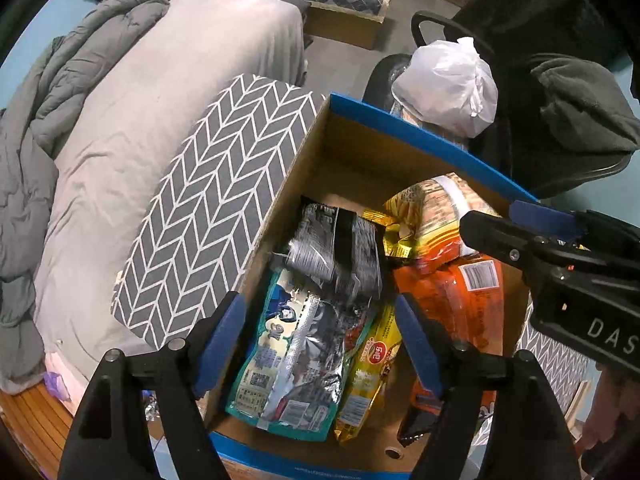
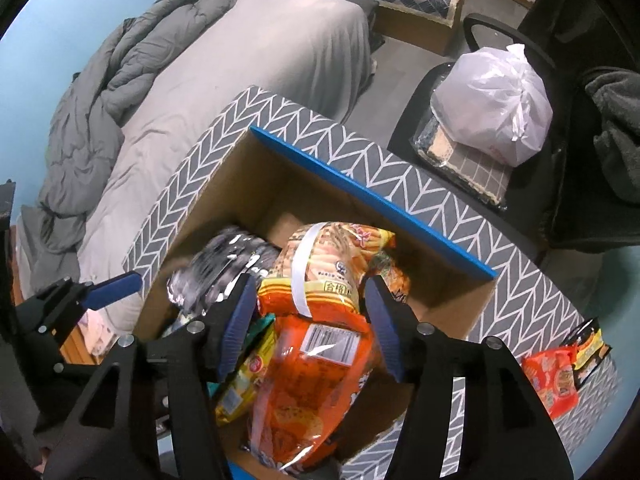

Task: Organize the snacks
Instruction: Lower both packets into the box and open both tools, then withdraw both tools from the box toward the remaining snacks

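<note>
A cardboard box [image 1: 348,148] with blue rims holds several snack bags: a teal and silver bag [image 1: 292,352], a black and silver bag [image 1: 340,248], a yellow bag [image 1: 368,372] and an orange bag [image 1: 460,300]. My left gripper [image 1: 320,336] is open above the teal bag, holding nothing. My right gripper [image 2: 310,320] is open over the box [image 2: 400,216], its fingers either side of the orange bag [image 2: 312,380] and a yellow cracker pack [image 2: 332,264]. The right gripper also shows in the left wrist view [image 1: 520,228].
The box stands on a grey chevron-patterned table [image 1: 208,208]. Two more snack packs [image 2: 560,368] lie on the table at the right. A bed with a grey duvet [image 1: 120,120] is at the left. A chair with a white plastic bag [image 2: 496,104] is behind.
</note>
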